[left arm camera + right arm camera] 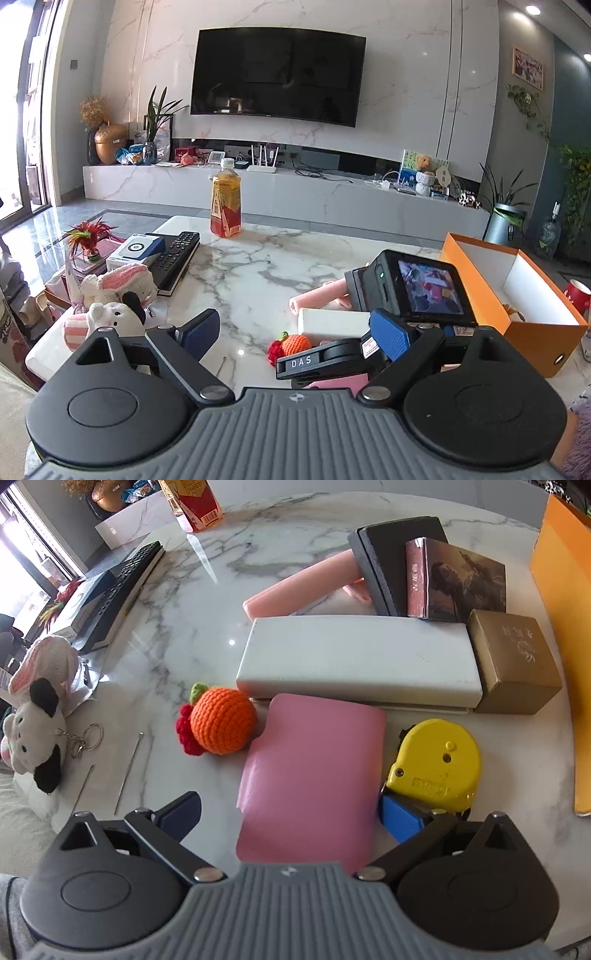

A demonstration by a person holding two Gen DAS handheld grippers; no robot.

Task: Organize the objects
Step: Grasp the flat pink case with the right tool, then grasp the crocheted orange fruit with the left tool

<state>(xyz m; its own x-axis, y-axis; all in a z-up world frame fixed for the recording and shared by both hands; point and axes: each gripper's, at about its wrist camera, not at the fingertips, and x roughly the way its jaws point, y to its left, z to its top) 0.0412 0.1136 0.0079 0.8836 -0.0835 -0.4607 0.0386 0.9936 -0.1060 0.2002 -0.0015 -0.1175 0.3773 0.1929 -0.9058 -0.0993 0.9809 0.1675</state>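
Observation:
My right gripper (291,816) stands open low over a flat pink pad (314,771), one finger on each side of it. Its right fingertip (400,818) sits against a yellow tape measure (437,762). A crocheted orange (223,720) lies left of the pad, and a long white case (358,661) lies behind it. My left gripper (295,332) is open above the marble table (251,266) with nothing between its fingers. Ahead of it I see the right tool's camera screen (430,291), the crocheted orange (295,343) and the white case (332,321).
An open orange box (517,295) stands at the right, its wall (561,627) beside a gold box (513,661), a picture book (458,579), a black box (399,554) and a pink case (303,583). Left: plush toys (114,295), remote (175,254), keyring (86,738). A tea bottle (225,199) stands behind.

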